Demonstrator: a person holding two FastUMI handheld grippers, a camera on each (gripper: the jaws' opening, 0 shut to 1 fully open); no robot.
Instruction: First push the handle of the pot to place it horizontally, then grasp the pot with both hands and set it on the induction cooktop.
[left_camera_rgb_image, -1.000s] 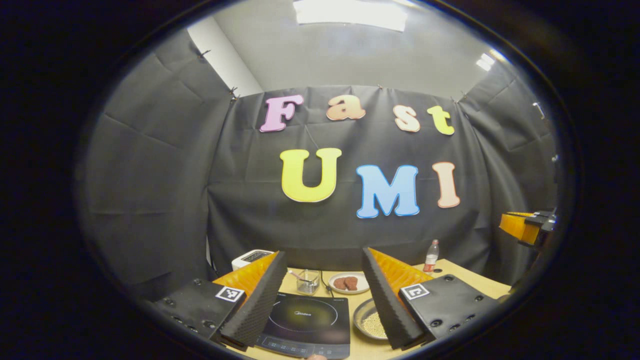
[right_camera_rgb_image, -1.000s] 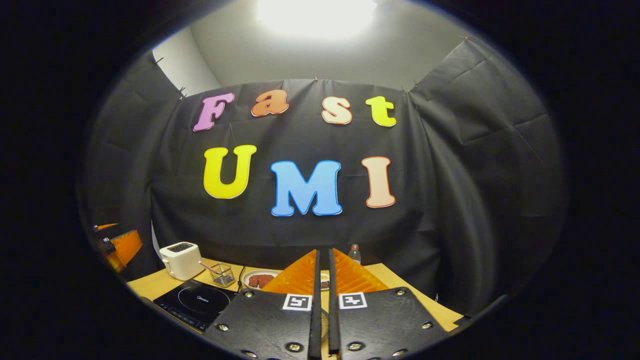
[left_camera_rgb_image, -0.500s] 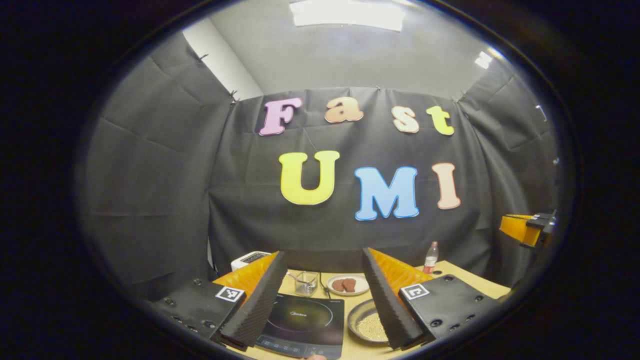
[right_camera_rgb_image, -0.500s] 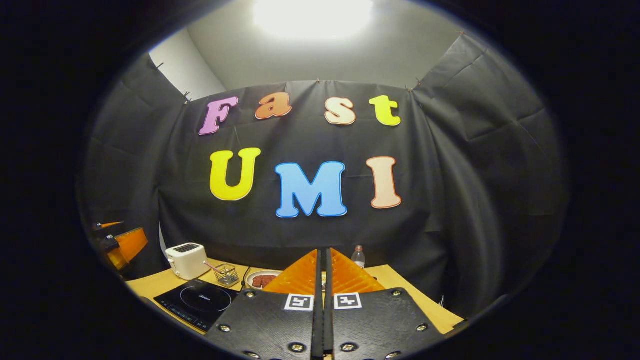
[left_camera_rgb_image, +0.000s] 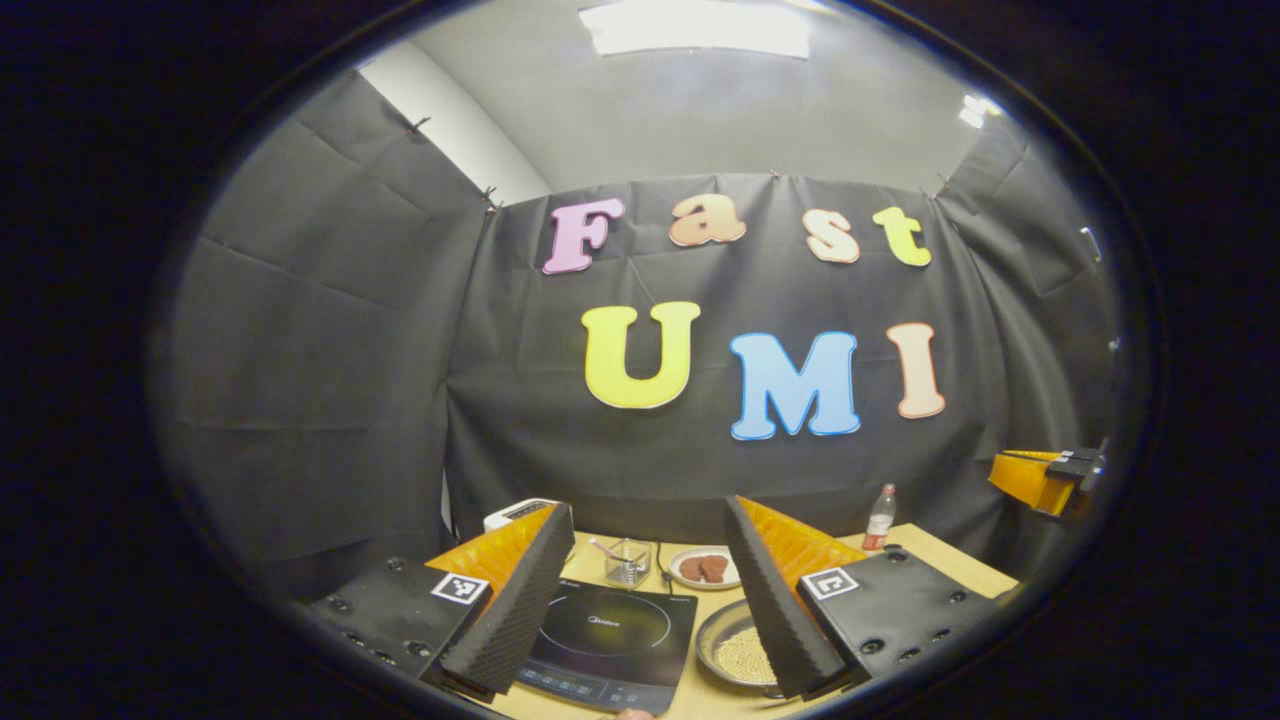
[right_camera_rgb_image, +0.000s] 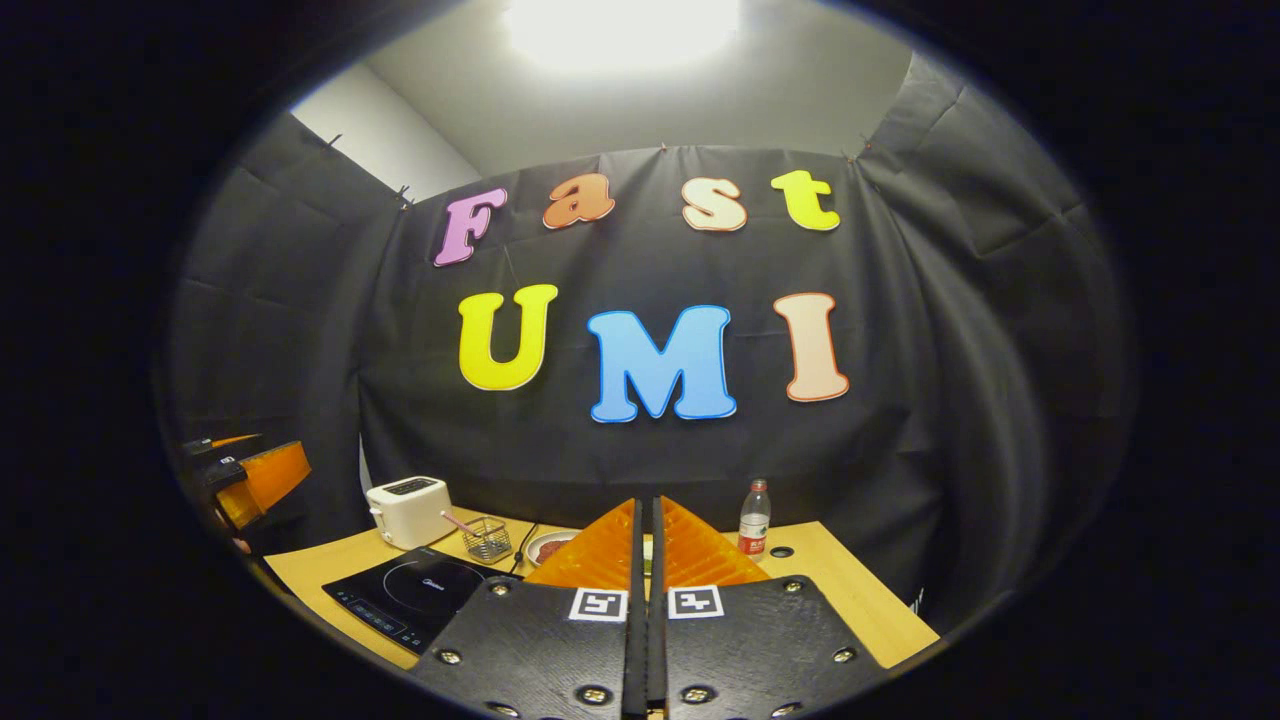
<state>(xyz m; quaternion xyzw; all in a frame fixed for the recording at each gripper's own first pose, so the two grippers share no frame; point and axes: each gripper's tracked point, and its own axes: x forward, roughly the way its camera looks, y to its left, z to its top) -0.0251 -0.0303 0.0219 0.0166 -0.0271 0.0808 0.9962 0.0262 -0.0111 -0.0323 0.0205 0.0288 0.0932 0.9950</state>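
Observation:
A shallow metal pot (left_camera_rgb_image: 738, 652) holding pale grains sits on the wooden table (left_camera_rgb_image: 950, 560), just right of the black induction cooktop (left_camera_rgb_image: 612, 640). My left gripper (left_camera_rgb_image: 648, 508) hovers open above them, and its right finger hides part of the pot; I cannot make out the handle. The right gripper (left_camera_rgb_image: 1035, 478) appears at the far right edge of the left gripper view. In the right gripper view my right gripper (right_camera_rgb_image: 646, 505) is shut with nothing between its fingers, raised over the table (right_camera_rgb_image: 850, 600). The cooktop (right_camera_rgb_image: 415, 595) lies to its left, with the left gripper (right_camera_rgb_image: 255, 480) beyond.
At the back of the table stand a white toaster (right_camera_rgb_image: 408, 510), a small wire basket (right_camera_rgb_image: 487, 538), a plate with brown pieces (left_camera_rgb_image: 703, 568) and a plastic bottle (right_camera_rgb_image: 753, 520). Black cloth walls close the booth on three sides.
Both cameras have swung a little to the left, so the scene has slid right in each view. The right gripper's narrow slit has closed. More of the table shows in the right gripper view.

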